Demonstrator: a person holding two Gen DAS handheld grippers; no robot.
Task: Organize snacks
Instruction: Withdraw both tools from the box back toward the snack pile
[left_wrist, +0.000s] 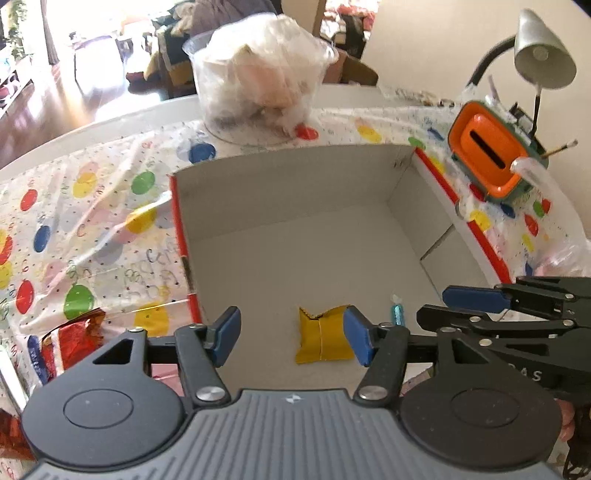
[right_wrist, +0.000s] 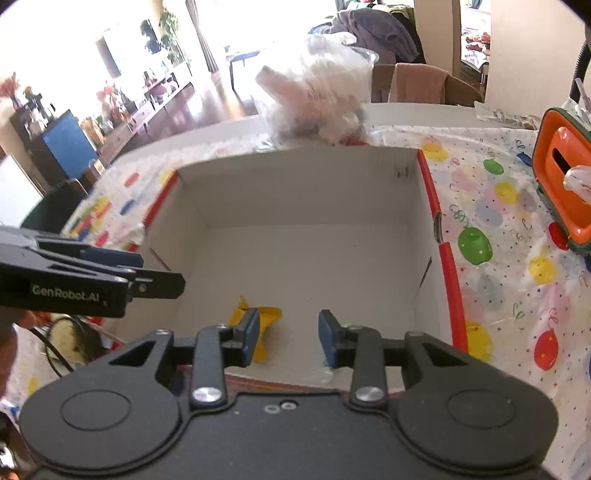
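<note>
Left wrist view looks down into the box (left_wrist: 295, 206), a white carton with a red rim that sits on the spotted cloth (left_wrist: 92, 229) over the desk. On its floor, near the front wall, lies the yellow packet (left_wrist: 321, 339) — flat, seam up, its long axis running roughly away from me. It sits just ahead of my left gripper (left_wrist: 291, 338) and a little toward its right finger, which overlaps the packet's edge in this view; I cannot tell if they touch. My left fingers stand wide apart and hold nothing.

My right gripper (right_wrist: 288, 339) hangs over the same front edge of the box, fingers apart and empty as well. From the right wrist view the packet (right_wrist: 266, 317) lies behind the left-hand finger, off to that side, so the left gripper is the nearer one. A small blue-wrapped sweet (left_wrist: 397, 312) lies just right of the packet.

Outside the box, at my left, a red wrapper (left_wrist: 74, 339) rests on the cloth — I judge that as the next snack to bring in, and my left side is closer to it.
</note>
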